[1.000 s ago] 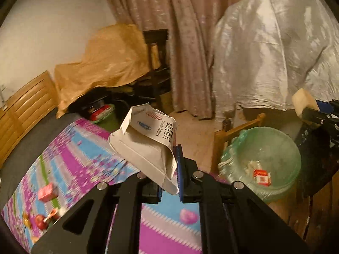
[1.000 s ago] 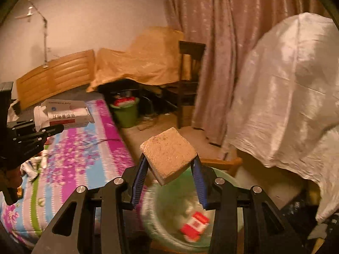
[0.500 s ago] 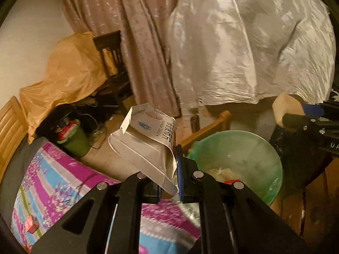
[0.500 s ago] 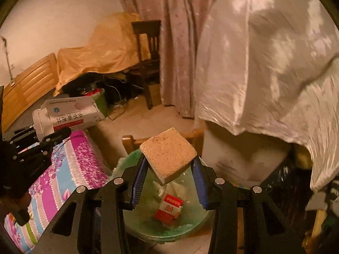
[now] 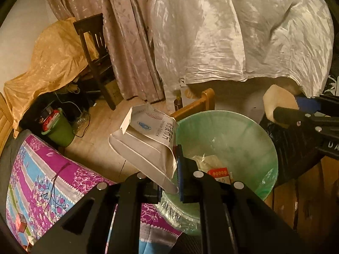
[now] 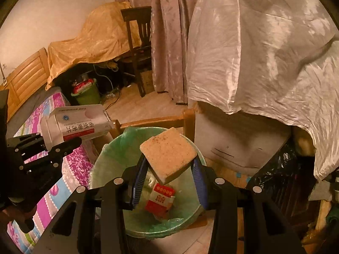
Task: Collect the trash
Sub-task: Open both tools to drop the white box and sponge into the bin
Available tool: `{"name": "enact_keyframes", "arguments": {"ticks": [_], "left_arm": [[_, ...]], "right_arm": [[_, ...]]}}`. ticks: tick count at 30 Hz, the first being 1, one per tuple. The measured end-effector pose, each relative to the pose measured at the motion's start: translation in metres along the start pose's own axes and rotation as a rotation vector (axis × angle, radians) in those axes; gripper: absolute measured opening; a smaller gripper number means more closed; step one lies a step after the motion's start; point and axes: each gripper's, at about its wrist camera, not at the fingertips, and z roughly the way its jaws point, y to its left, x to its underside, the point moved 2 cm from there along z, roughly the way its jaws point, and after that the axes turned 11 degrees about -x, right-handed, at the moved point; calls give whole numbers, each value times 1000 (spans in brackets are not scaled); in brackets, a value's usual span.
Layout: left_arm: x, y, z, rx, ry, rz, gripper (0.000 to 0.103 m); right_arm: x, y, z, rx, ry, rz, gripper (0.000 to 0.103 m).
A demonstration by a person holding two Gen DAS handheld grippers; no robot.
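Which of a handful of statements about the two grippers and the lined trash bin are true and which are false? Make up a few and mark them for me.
1. The left gripper is shut on a white medicine box. True.
2. The right gripper is open and holds nothing. False: it is shut on a tan sponge.
3. The green-lined trash bin already holds a red and white carton. True.
4. The sponge lies at the bottom of the bin. False: it is held above the bin's opening.
5. The small green bin by the covered furniture looks empty. False: red packaging shows at its top.
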Motion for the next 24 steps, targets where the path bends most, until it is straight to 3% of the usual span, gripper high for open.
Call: {"name": "enact_keyframes", "arguments": {"ticks": [14,15,16,17,18,20,24], "left_arm": [[5,-2,14,38,19,0,12],[5,-2,15,43,19,2,17],[6,-2,16,45,17,5,21],[6,-1,16,46,16,2,31],[6,0,16,54,17,-6,37],[5,4,15,89,13,-31,38],[7,6,15,78,11,-34,38]], "right_arm": [[-3,8,18,-5,20,-28,47],[-3,9,20,-4,25,-37,50],[-2,10,21,10,26,-42,65],[-2,11,21,16,17,-52,70],[-2,12,21,16,17,-59,70],[-2,12,21,19,16,-59,70],[-2,9,21,17,7,-34,69]]}}
